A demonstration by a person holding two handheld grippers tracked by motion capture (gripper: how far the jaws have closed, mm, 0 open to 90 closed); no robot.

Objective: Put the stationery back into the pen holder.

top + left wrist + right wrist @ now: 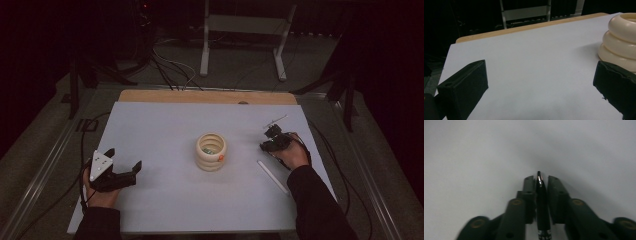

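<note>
A cream ribbed holder [210,151] made of stacked rings stands mid-sheet, with small coloured bits at its rim; it also rises at the right of the left gripper view [621,37]. My right gripper [272,137] sits to its right, low over the white sheet, and in the right gripper view its jaws [540,180] are shut on a slim black pen [541,195] whose tip pokes out ahead. My left gripper [124,159] rests at the sheet's left, jaws wide apart [540,85], nothing between them.
A white stick [272,176] lies on the sheet beside the right hand. The white sheet [165,130] covers a wooden table [200,96]. Cables trail off both sides, and a metal stand [242,30] is on the floor beyond.
</note>
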